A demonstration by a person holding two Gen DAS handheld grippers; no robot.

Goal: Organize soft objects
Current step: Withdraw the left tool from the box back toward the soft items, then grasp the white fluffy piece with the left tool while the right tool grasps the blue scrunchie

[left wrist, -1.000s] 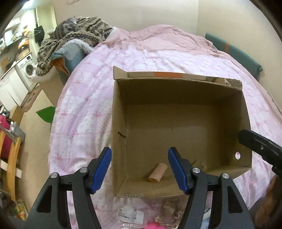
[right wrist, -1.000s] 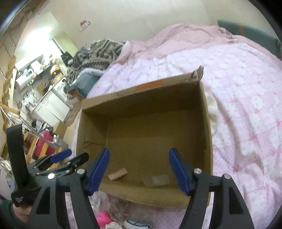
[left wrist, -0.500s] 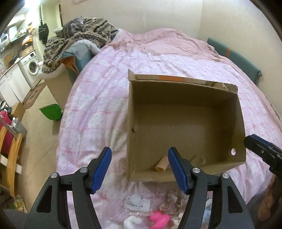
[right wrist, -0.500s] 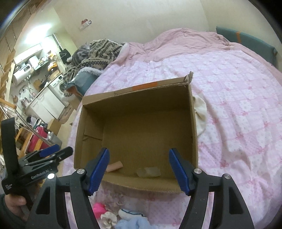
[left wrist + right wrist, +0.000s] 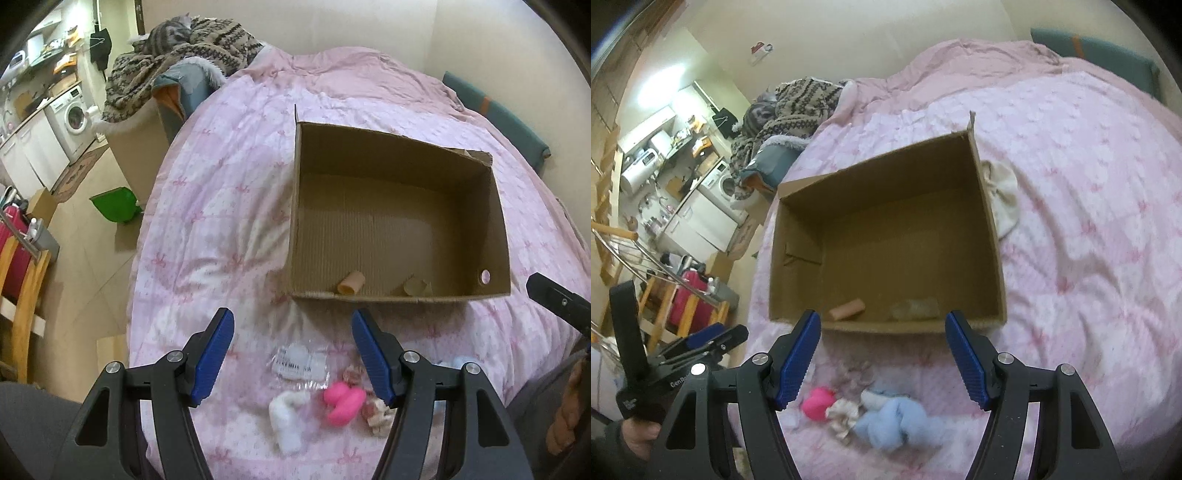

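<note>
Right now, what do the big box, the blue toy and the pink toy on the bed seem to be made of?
The box looks like plain brown corrugated cardboard, matte, with fine ribbing on its floor and a torn edge. The blue toy seems to be fuzzy plush fabric with a soft, blurred outline. The pink toy looks smoother, maybe rubber or velour; blur leaves it open.

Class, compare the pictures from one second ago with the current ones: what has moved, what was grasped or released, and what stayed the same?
Both grippers pulled back from the cardboard box. The left hand-held gripper and right hand-held gripper now hang over the toys in front of it: pink toy, white toy, blue plush. Nothing was grasped or released. Both stay open; the tan roll remains in the box.
</note>
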